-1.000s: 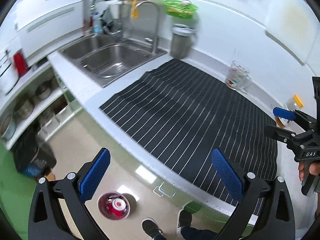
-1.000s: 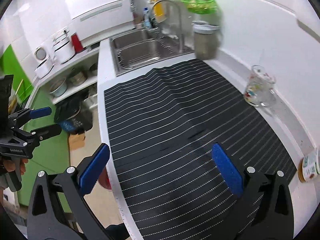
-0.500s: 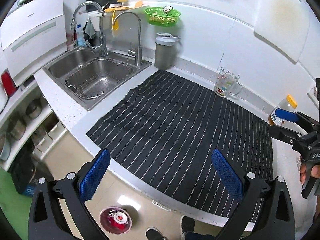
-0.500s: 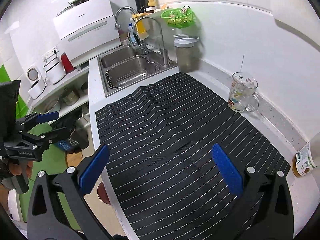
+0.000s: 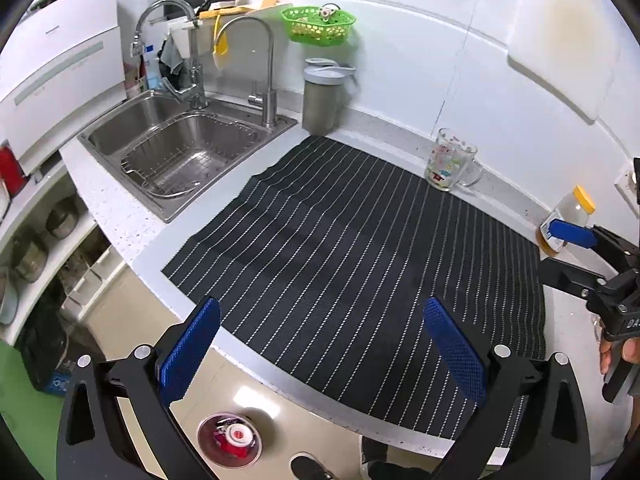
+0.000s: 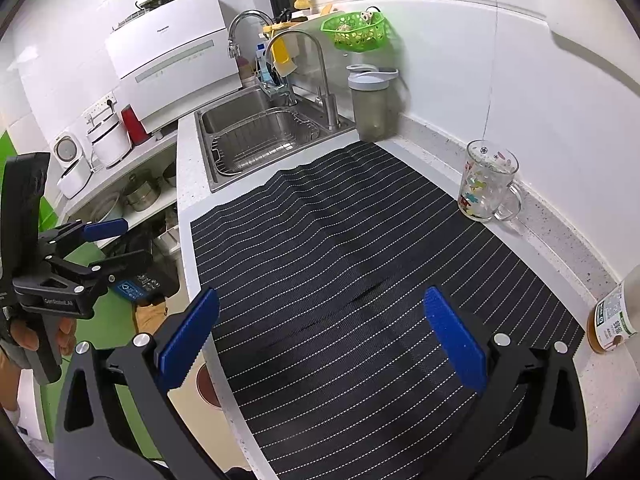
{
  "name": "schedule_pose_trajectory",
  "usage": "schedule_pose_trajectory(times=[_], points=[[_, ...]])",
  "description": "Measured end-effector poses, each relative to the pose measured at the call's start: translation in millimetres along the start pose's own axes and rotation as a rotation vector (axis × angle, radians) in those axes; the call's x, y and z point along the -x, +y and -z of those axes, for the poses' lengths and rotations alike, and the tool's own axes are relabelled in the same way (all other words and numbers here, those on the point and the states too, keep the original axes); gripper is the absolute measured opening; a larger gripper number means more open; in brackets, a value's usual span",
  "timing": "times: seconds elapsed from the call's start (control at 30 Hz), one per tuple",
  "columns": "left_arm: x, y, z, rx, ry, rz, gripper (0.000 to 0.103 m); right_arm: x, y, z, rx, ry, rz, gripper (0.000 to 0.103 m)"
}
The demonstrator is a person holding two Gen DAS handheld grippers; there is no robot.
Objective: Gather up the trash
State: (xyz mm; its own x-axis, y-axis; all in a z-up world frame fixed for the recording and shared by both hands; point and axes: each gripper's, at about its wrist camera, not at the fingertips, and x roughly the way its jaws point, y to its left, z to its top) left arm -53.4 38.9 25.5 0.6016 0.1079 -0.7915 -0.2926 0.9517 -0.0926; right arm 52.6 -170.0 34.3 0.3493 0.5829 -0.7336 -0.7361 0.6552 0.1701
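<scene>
Both grippers hang over the counter [image 5: 120, 216], and neither has anything in it. The left gripper [image 5: 320, 352] has its blue pads spread wide, poised above the counter's front edge with the striped mat [image 5: 360, 248] ahead of it. The right gripper [image 6: 320, 336] is just as wide apart, hovering over the mat's near half.

Where's the trash? Down on the floor: a round bin [image 5: 230, 438] sits below the counter edge, just beneath the left gripper, with red and white scraps inside. From the right wrist only a sliver of it peeks out past the counter edge.

On the mat itself, nothing but stripes. Along the back wall a glass mug [image 6: 488, 184] with coloured prints stands on the bare counter strip, just beyond the mat. Farther right, a bottle [image 5: 566, 220] with a yellow cap stands near the mat's corner, partly hidden by the right gripper's blue pad in the left wrist view.

At the far end, the sink [image 5: 180, 152] holds a wire rack, with a grey lidded tumbler [image 6: 370, 100] upright beside it and a green basket [image 5: 318, 26] on the wall above.
</scene>
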Motion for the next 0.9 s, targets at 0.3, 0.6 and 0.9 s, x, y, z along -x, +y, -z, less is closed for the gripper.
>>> schedule_pose_trajectory(times=[0.3, 0.6, 0.9], points=[[-6.2, 1.0, 2.6, 0.027, 0.022, 0.001, 0.097, -4.3, 0.2, 3.7, -0.006, 0.014, -0.007, 0.100], [-6.8, -3.0, 2.2, 0.020, 0.027, 0.018, 0.097, -3.4, -2.3, 1.3, -0.003, 0.011, -0.002, 0.100], [-6.6, -7.1, 2.8, 0.008, 0.026, 0.013, 0.097, -3.2, -4.6, 1.5, -0.003, 0.015, -0.003, 0.100]])
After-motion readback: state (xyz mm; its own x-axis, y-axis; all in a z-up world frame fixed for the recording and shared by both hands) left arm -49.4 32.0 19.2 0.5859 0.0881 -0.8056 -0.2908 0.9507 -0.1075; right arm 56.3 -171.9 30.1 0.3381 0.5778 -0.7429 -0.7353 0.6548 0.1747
